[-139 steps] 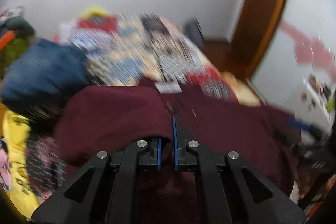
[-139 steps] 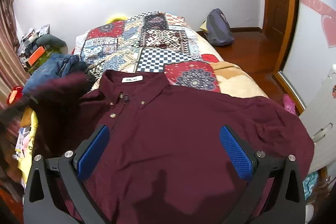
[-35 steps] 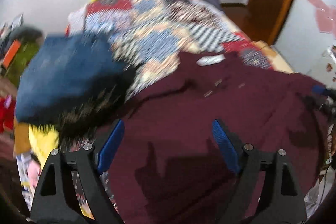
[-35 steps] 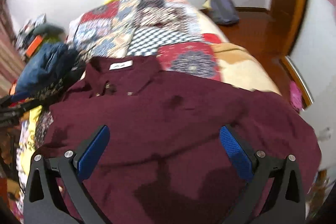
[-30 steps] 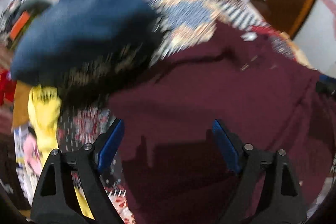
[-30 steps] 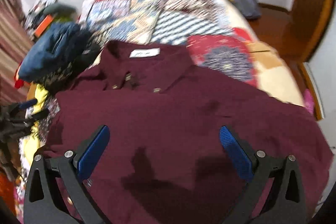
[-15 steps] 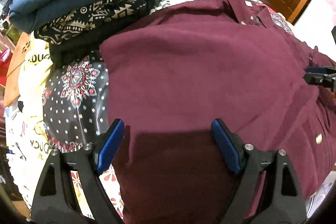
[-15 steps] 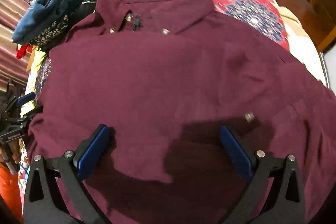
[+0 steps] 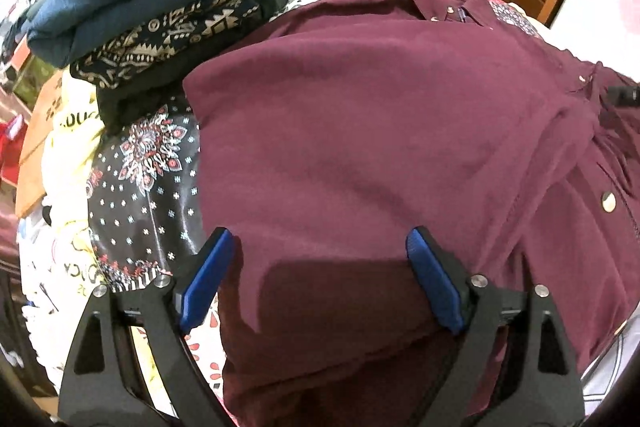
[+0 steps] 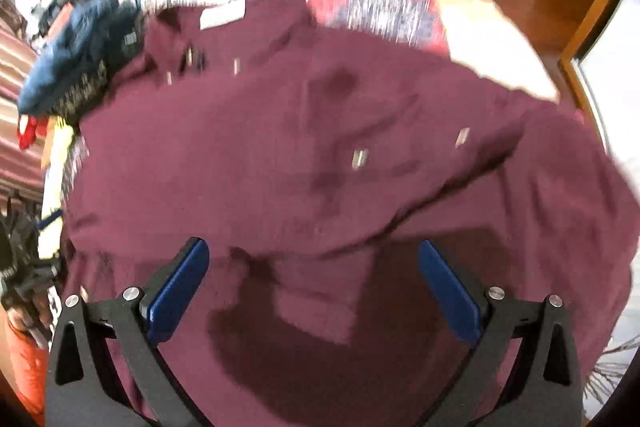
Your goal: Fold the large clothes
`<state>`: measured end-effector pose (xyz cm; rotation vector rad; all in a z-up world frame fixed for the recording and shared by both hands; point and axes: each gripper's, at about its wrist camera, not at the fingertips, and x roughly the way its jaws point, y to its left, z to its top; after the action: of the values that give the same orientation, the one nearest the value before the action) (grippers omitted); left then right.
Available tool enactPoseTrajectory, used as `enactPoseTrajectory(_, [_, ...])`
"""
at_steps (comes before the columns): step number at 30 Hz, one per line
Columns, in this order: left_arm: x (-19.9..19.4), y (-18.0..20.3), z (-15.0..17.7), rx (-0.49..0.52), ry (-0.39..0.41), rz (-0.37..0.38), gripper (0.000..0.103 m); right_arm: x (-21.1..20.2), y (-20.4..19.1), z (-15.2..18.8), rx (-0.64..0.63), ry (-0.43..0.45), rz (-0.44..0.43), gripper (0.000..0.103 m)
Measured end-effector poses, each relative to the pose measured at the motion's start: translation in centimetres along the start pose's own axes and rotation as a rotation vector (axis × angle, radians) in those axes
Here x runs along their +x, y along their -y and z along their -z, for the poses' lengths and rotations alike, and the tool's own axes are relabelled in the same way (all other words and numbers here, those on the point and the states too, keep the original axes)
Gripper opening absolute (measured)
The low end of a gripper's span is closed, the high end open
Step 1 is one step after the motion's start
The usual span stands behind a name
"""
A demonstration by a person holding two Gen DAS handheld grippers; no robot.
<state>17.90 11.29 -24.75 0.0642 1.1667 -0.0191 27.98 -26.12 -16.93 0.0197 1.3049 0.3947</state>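
Starting on the left: your left gripper (image 9: 318, 277) hangs low over the near left part of the maroon shirt (image 9: 380, 131), jaws spread wide and holding nothing. The shirt itself lies spread flat on the patchwork bedspread (image 9: 144, 167), collar at the far end. Watch the folded stack (image 9: 160, 15) of blue and patterned clothes just beyond that left edge: if you sweep the side panel over carelessly, you could snag it or topple it onto the shirt. Also the shirt's left edge sits right at the gripper's left finger (image 9: 204, 279), so closing here might pinch bedspread along with fabric.

Moving right, your right gripper (image 10: 314, 293) is wide open too, empty, over the lower front of the shirt. That view is blurry, so honestly hard to judge the wrinkles, but there's a raised crease running to the right. Fold over that and you'll probably lock in a lumpy, crooked fold.
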Motion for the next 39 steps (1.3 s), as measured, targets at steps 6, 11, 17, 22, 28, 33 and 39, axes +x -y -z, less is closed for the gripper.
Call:
enactPoseTrajectory(6, [0.1,-0.2,0.1,-0.030,-0.011,0.005,0.091,2.4,0.9,-4.1,0.048,0.039,0.108,0.103])
enactPoseTrajectory(11, [-0.6,-0.1,-0.3,-0.021,-0.001,-0.019,0.091,5.8,3.6,-2.7,0.109,-0.064,0.140,0.103])
enactPoseTrajectory(17, [-1.7,-0.5,-2.4,-0.061,0.011,0.019,0.091,3.2,6.0,0.5,0.150,-0.039,0.120,0.103])
enactPoseTrajectory(22, [-4.2,0.6,-5.2,-0.068,0.097,0.040,0.091,-2.3,6.4,1.4,0.163,0.093,0.116,0.103])
enactPoseTrajectory(28, [-5.9,3.4,-8.6,-0.040,0.156,0.096,0.091,-8.8,8.8,1.5,0.204,0.275,0.161,0.103])
enactPoseTrajectory(33, [-5.7,6.9,-10.9,0.008,0.162,0.140,0.091,-10.2,13.1,3.7,0.313,0.312,0.230,0.103])
enactPoseTrajectory(39, [-4.0,10.7,-12.0,0.064,0.138,0.154,0.091,-9.5,19.6,7.8,0.622,0.320,0.095,0.103])
